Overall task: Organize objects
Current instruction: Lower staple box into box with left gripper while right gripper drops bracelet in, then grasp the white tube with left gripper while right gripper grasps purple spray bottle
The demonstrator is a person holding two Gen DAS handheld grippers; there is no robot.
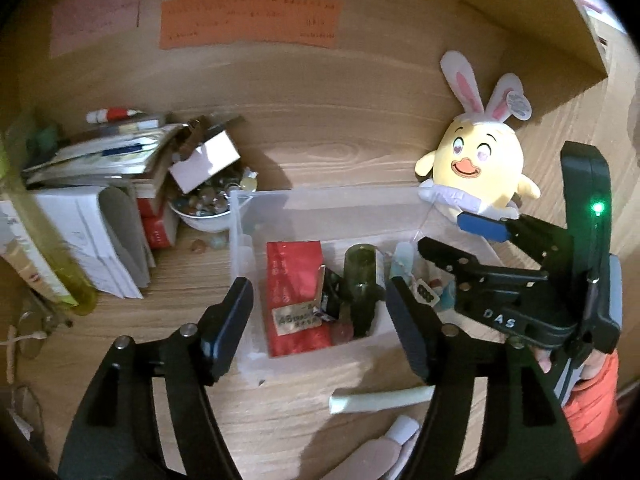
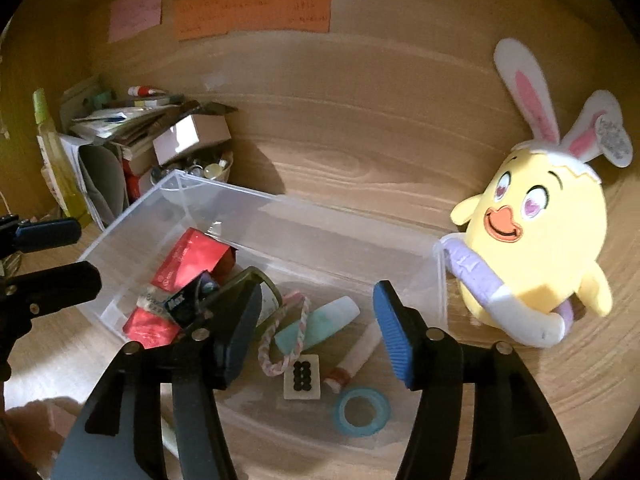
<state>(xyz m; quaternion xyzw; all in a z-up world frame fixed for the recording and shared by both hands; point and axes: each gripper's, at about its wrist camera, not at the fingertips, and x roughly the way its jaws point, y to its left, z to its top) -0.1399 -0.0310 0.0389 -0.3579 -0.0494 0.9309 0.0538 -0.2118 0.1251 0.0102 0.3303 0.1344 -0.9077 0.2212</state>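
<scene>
A clear plastic box [image 1: 320, 196] [image 2: 280, 200] stands on the wooden desk. In it lie a red packet [image 1: 294, 280] [image 2: 188, 256], a dark green bottle [image 1: 360, 276], a teal tube [image 2: 320, 326], a braided cord loop [image 2: 280, 344], a dotted tile [image 2: 302, 376], a small white stick [image 2: 360, 354] and a blue tape ring [image 2: 362, 410]. My left gripper [image 1: 320, 324] [image 2: 68, 254] hangs open over the box's near left part, holding nothing. My right gripper [image 2: 316, 332] [image 1: 460, 240] is open above the box's right part, also with nothing between its pads.
A yellow chick plush with rabbit ears [image 1: 476, 156] [image 2: 536, 240] leans at the box's right end. Left of the box are a pile of books and papers [image 1: 88, 184] and a bowl of small things [image 1: 204, 208]. A pale green tube [image 1: 380, 398] lies in front of the box.
</scene>
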